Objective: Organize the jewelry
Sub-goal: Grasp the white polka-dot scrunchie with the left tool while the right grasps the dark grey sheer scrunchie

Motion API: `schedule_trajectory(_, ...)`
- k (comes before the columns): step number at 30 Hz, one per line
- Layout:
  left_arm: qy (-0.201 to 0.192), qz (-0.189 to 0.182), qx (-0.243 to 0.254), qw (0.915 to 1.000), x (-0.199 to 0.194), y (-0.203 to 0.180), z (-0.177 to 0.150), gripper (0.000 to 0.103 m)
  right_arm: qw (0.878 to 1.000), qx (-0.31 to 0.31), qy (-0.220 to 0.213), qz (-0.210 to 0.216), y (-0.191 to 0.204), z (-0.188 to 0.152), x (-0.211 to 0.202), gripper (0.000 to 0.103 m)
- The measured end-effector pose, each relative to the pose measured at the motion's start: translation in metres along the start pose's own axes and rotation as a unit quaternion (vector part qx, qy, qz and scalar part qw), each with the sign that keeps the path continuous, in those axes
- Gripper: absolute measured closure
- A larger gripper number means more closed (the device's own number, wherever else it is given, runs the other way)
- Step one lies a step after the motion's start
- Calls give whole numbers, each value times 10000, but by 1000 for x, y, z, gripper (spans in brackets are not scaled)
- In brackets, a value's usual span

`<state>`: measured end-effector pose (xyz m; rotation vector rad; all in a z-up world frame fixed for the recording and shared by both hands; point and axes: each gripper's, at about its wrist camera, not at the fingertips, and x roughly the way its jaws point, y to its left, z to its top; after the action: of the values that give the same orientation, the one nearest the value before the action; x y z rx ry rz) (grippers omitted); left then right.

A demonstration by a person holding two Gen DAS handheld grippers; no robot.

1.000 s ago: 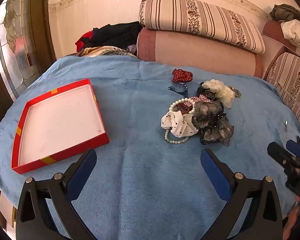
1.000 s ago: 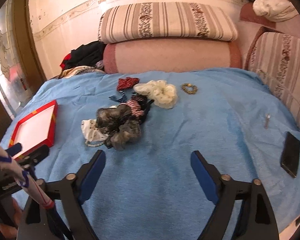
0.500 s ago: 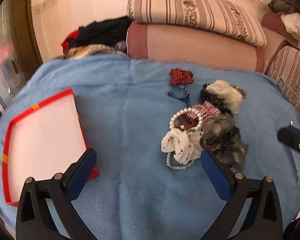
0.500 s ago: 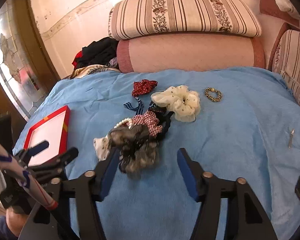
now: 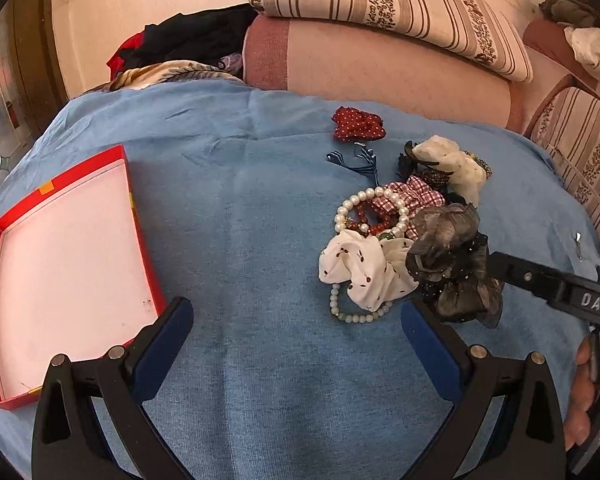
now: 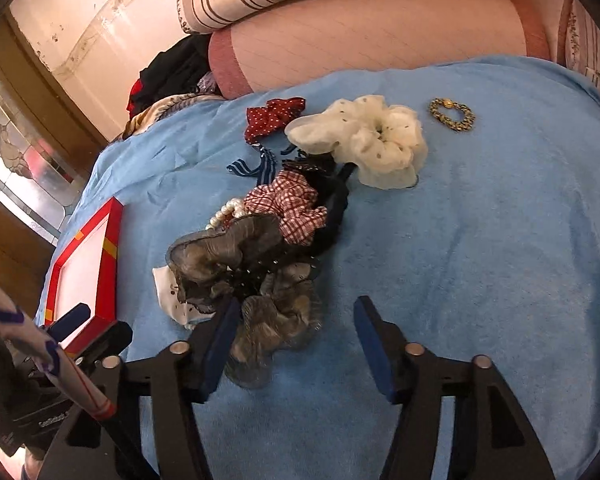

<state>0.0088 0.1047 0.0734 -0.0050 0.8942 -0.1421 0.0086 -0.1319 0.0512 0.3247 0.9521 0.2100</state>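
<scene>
While the red box [image 5: 60,264] lies bare to the left of the pile, both tongs stand wide and hold nothing: the left gripper [image 5: 296,332] hovers over bare blue cloth [image 5: 260,380] short of the pile, and the right gripper [image 6: 292,336] reaches at the near end of the pile, its left finger against the grey scrunchie [image 6: 260,304]. All the jewelry is on the cloth, none in the box. The likely trouble is tangling: the grey scrunchie lies on the white spotted scrunchie [image 5: 364,268], which covers part of a pale bead bracelet [image 5: 356,314], and the pearl bracelet [image 5: 374,210] is looped around the red beads [image 5: 370,220] beside the checked scrunchie [image 6: 290,206]. A grab at the soft gauze could drag neighbours along or drop one short of the box, and a shallow pinch might slip off the frills. Only the left view shows the two bead bracelets plainly and the whole box floor; only the right view shows the gold chain bracelet [image 6: 452,114] lying apart, beyond the cream scrunchie [image 6: 364,144], and the dark band [image 6: 332,212] under the checked one.
</scene>
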Motion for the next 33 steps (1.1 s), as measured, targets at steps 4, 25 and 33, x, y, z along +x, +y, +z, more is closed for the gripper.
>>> schedule_trajectory(4, 22, -27, -23, 10000, 1, 2, 0, 0, 9999, -35, 92, -50, 1, 1, 17, 40)
schedule_trajectory(25, 650, -496, 73, 9966, 64, -24, 13, 26, 9982, -211, -243, -511, -19, -15, -30, 90)
schedule_trajectory(33, 613, -785, -87, 9950, 70, -24, 13, 85, 9988, -196, -246, -382, -20, -15, -33, 90)
